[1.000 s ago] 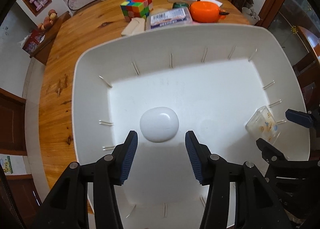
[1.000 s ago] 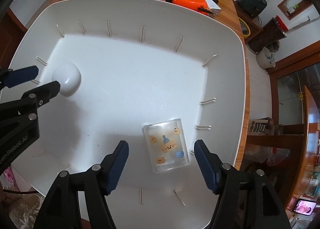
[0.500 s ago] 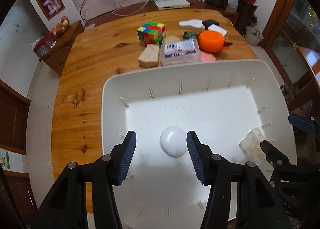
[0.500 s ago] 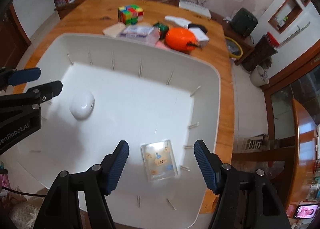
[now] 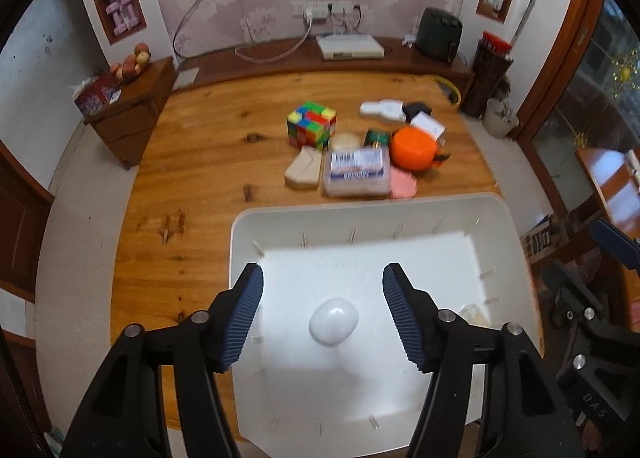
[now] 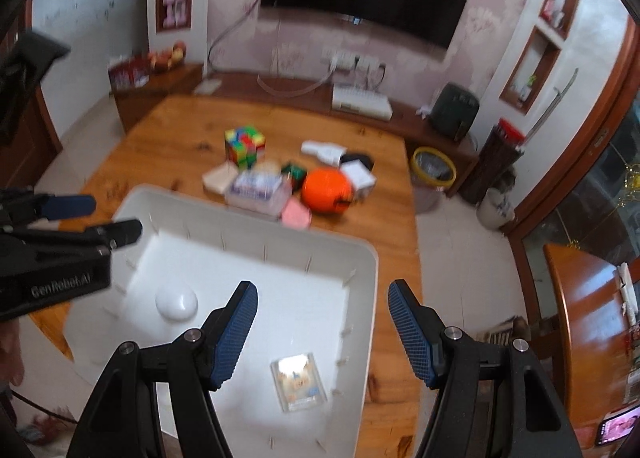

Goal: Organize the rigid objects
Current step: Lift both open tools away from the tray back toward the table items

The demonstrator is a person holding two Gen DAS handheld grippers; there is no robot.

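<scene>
White bin (image 5: pixel 496 217), set on the near part of the wooden desk (image 5: pixel 208 145): two items are held inside, a white rounded case (image 5: pixel 333 321) toward the left and a clear printed box (image 6: pixel 299 381) toward the near right corner. Remaining stock is grouped on the desk just beyond the bin's far rim: a multicoloured cube (image 5: pixel 311 124), a tan block (image 5: pixel 303 173), a labelled clear box (image 5: pixel 357 171), a pink disc (image 5: pixel 403 183), an orange round object (image 5: pixel 414 148), a small green item (image 5: pixel 377 136) and white pieces further back. Left claw (image 5: pixel 322 313) is carried wide open above the bin, empty. Right claw (image 6: pixel 322 332) is likewise spread wide and empty. Step judged in hand: the next item is to be fetched from the far cluster. It is advised that an outer piece be taken first, the fingers being closed on flat opposing faces, since the items lie touching and neighbours may be pushed aside.
</scene>
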